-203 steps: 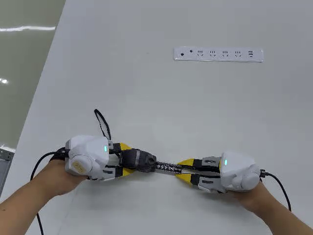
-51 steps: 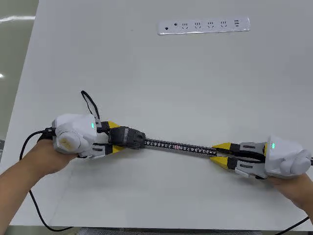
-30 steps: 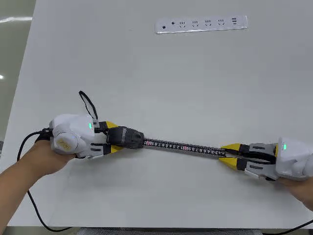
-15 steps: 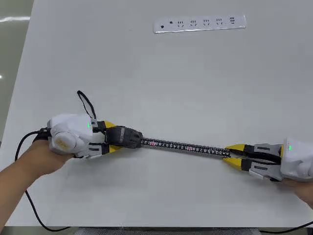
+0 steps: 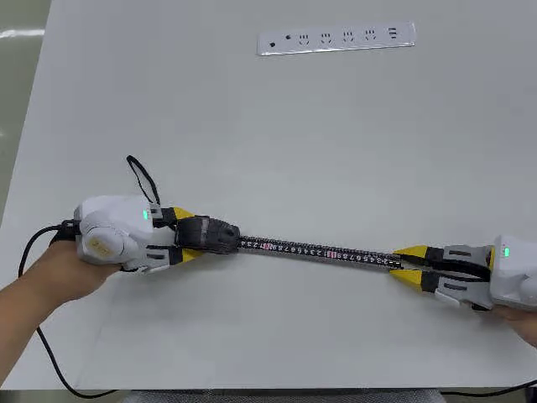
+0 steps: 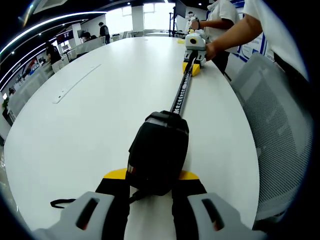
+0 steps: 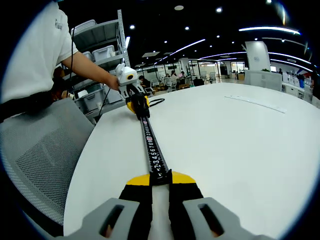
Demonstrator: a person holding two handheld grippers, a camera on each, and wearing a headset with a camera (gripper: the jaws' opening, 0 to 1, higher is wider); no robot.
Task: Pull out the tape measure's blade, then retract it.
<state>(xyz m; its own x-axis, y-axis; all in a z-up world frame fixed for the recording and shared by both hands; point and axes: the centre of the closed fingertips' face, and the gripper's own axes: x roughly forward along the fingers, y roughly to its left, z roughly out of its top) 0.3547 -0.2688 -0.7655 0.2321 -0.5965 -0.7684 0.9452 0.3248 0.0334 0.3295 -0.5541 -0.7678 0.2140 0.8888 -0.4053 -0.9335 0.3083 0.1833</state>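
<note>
Jaws of the left gripper (image 5: 186, 233) clamp the tape measure's black case (image 5: 211, 234) on the white table (image 5: 294, 126). The right gripper (image 5: 406, 263) pinches the blade (image 5: 319, 249) at its tip, and it's stretched straight between them. Case looks rigid and compact, easy to squeeze by its flanks. Blade's thin, springy, likely eager to snap back, so grip it flat at the end. Head view gives the whole span plus a power strip (image 5: 336, 38); right gripper view reads the printed numerals up close.

Head cam above bench (image 5: 294, 151); tool cams low, face each other along blade (image 5: 319, 249).
</note>
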